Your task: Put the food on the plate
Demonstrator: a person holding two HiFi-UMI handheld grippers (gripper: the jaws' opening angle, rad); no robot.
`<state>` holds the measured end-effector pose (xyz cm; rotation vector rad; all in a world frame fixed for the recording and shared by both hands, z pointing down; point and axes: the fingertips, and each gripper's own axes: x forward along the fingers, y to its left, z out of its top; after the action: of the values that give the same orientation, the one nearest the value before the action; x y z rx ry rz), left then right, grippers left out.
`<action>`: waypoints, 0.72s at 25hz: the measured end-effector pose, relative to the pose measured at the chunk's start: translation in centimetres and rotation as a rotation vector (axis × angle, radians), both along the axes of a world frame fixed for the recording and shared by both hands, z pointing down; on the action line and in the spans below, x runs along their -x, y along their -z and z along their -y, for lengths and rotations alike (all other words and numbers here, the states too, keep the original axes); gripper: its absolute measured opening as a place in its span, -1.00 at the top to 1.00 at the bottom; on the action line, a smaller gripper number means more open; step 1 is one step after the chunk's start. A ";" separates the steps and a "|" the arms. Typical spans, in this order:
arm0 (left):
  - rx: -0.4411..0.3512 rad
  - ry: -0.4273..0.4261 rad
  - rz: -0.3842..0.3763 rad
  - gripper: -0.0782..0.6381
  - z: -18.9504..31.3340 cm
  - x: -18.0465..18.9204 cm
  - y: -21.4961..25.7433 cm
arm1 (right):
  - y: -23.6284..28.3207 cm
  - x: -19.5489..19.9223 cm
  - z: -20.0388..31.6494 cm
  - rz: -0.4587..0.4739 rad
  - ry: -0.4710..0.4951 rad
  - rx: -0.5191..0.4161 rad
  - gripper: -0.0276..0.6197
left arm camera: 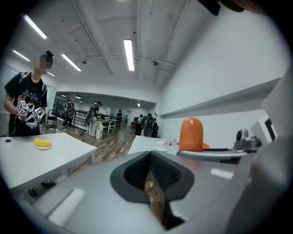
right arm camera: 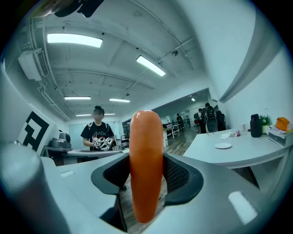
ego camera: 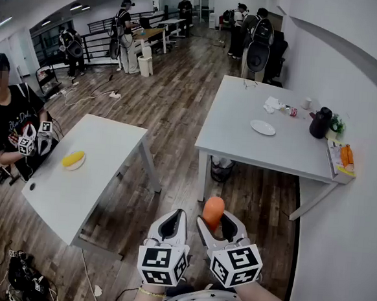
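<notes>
Inside right gripper (ego camera: 215,221), orange sausage (ego camera: 213,208) (base hidden)

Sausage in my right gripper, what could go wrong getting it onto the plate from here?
1. The right gripper pinches the sausage upright with much of it sticking out past the jaws, so it could tilt or slip out while being carried.
2. The plate sits on the far table, with open floor between it and the grippers. If the sausage dropped, it would probably land on that floor.
</notes>
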<state>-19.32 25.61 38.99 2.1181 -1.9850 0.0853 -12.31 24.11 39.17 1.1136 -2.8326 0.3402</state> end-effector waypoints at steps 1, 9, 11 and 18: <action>0.000 0.001 0.000 0.76 0.0 -0.4 0.0 | 0.1 -0.4 0.0 0.003 0.000 0.000 0.24; -0.010 0.016 -0.017 0.76 0.7 -3.9 -0.5 | -0.3 -4.4 0.5 0.008 0.000 -0.005 0.24; -0.012 0.021 -0.033 0.76 0.9 -5.1 -0.9 | -0.6 -5.8 0.5 0.007 -0.010 -0.009 0.24; -0.005 -0.041 -0.045 0.76 3.1 -9.7 -1.6 | -1.2 -10.6 1.8 -0.018 -0.069 -0.013 0.24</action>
<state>-9.65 22.51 40.60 2.1445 -1.9194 0.0399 -1.75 22.27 40.34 1.2136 -2.7899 0.3160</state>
